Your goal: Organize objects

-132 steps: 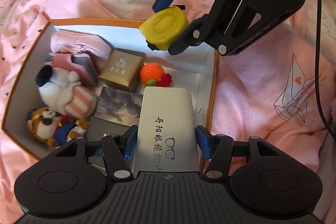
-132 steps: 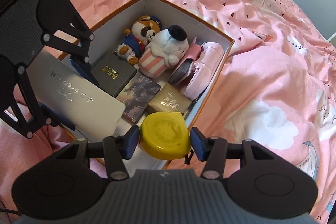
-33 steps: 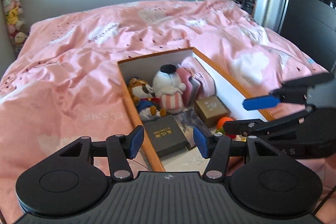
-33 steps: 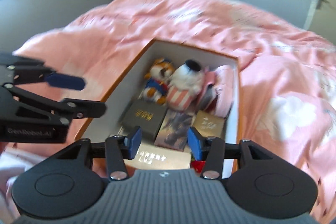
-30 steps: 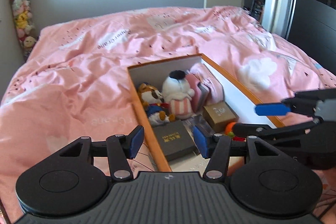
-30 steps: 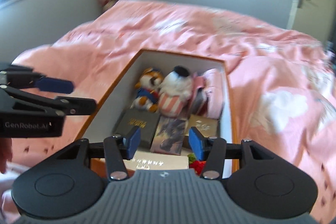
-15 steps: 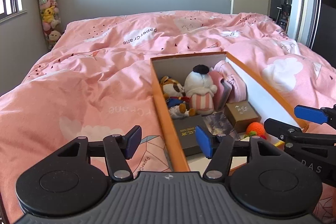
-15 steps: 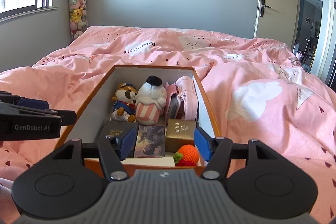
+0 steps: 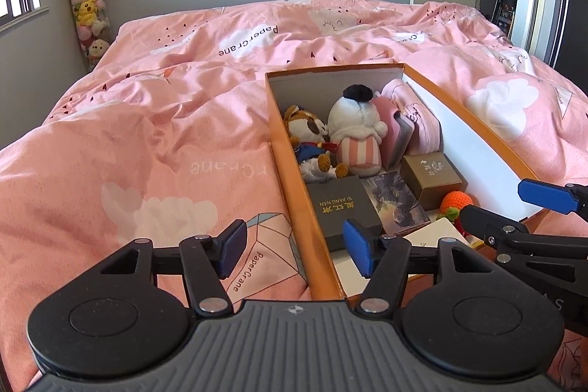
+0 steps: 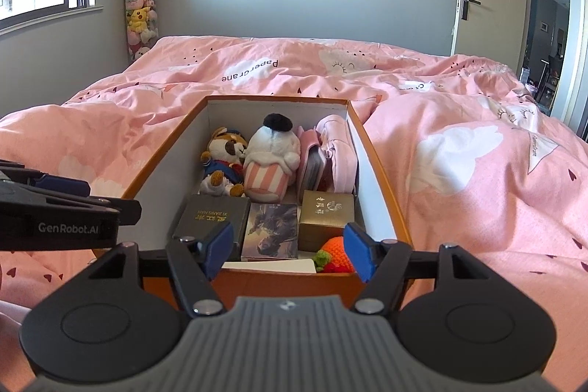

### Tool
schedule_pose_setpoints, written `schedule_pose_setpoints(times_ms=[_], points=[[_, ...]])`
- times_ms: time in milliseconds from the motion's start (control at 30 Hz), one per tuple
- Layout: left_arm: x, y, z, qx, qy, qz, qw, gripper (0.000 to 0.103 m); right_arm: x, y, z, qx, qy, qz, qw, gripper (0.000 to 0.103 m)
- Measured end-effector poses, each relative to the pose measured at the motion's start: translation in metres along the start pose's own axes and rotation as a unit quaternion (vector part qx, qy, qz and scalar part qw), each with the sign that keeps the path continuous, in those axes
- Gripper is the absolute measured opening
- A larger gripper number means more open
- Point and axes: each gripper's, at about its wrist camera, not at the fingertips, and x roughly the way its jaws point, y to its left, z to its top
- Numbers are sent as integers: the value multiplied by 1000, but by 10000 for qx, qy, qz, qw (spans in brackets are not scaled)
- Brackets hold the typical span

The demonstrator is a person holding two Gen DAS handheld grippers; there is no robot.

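Left gripper (image 9: 292, 250) and right gripper (image 10: 288, 252) both hovering wide apart, gripping nothing. Orange storage box (image 10: 380, 168) lying ahead of both, holding tiger plush (image 10: 224, 162), gold box (image 10: 327, 210), crocheted carrot (image 10: 332, 254) nearest right gripper.

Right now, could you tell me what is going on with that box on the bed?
A person holds two grippers over an orange box on the pink bed. The left gripper and right gripper are both open and empty, back from the box. Inside sit two plush toys, small boxes and a crocheted orange.
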Motion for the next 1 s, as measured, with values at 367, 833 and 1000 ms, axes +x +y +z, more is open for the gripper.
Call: schedule_pose_setpoints(times_ms=[367,833,1000], points=[[2,-1,-2,-32,60,15,10000,77,3,4,0,-128,69,40,9999,68],[0,-5,-4,67,38,-8,10000,80,4,6,-1,-174,91,64,9998,68],[-1,-7,-4,116,36,-11,9999,81,4,6,-1,-173,91,66,9998,68]])
